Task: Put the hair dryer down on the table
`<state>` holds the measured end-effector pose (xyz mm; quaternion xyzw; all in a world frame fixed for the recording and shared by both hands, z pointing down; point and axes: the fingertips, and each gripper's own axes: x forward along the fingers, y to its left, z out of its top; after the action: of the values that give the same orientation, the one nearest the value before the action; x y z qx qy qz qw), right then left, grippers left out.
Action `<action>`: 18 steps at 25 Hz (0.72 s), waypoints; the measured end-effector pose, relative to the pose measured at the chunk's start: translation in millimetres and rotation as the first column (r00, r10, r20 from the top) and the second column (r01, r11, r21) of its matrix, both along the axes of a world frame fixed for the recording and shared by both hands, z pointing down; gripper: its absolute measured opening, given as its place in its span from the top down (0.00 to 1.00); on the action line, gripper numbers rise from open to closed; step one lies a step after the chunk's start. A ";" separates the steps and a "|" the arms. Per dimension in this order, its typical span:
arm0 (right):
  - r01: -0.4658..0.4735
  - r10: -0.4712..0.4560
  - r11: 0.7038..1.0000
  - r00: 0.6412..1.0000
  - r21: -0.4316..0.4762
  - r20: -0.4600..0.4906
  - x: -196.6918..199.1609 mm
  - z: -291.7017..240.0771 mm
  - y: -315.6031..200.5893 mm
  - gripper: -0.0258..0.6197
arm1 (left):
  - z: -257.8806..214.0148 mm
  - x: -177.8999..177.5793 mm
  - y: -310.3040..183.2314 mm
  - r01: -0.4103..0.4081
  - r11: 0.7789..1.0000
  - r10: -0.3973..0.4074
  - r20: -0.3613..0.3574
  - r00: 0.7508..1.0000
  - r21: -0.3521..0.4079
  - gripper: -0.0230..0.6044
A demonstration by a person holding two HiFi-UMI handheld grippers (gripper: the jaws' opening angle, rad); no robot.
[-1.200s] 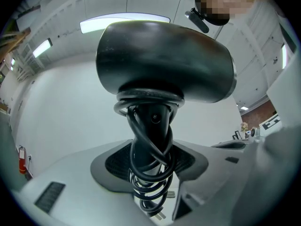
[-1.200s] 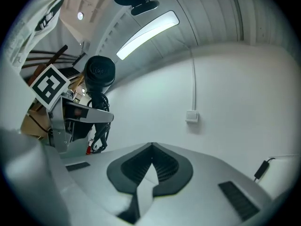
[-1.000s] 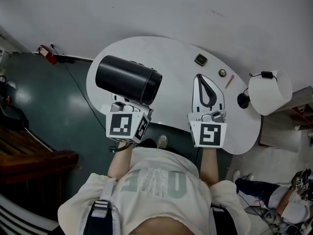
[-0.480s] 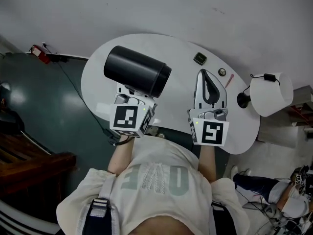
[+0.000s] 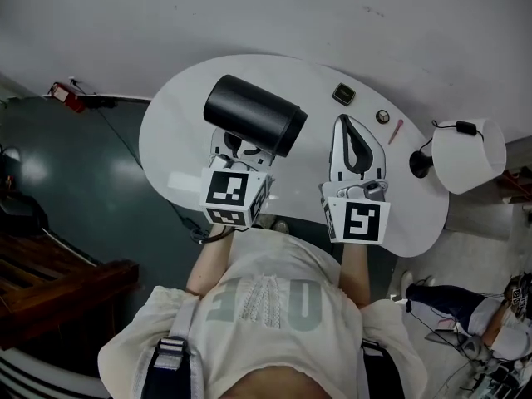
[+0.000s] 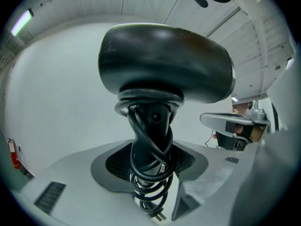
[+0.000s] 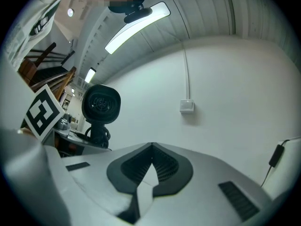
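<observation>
A black hair dryer hangs above the white table, barrel level and pointing right. My left gripper is shut on its handle, which has the black cord wound round it. In the left gripper view the barrel fills the upper middle, above the jaws. My right gripper is over the table's right half, shut, with nothing between its jaws. The right gripper view shows the dryer end-on at the left.
A white-shaded lamp on a black base stands at the table's right end. A small dark square thing, a round thing and a red pen lie near the far edge. A wall socket is ahead.
My left gripper has carried the hair dryer to the right and further in over the table. The right gripper has hardly moved.
</observation>
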<state>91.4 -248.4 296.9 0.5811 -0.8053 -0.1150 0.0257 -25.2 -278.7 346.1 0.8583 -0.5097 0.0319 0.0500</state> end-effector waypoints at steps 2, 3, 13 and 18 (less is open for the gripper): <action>-0.012 0.012 1.000 1.000 -0.021 0.003 3.4 7.9 -1.7 0.96 | 18.9 6.6 -3.7 -0.026 0.998 0.028 0.026 0.999 -0.054 0.59; -0.019 0.020 0.999 1.000 -0.034 0.004 5.0 12.6 -1.9 0.96 | 29.0 9.5 -4.5 -0.038 0.996 0.041 0.037 0.998 -0.081 0.59; -0.099 0.100 0.981 0.995 -0.164 0.000 15.8 53.2 4.1 0.96 | 118.6 25.6 -4.3 -0.118 0.937 0.153 0.082 0.985 -0.330 0.60; -0.139 0.144 0.966 0.989 -0.218 0.010 26.8 72.2 6.6 0.96 | 165.6 32.8 -3.2 -0.134 0.885 0.205 0.116 0.972 -0.445 0.59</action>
<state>118.3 -241.8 369.1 0.6323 -0.7697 -0.0168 0.0868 7.7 -281.9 511.7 0.8615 -0.4149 0.2177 0.1958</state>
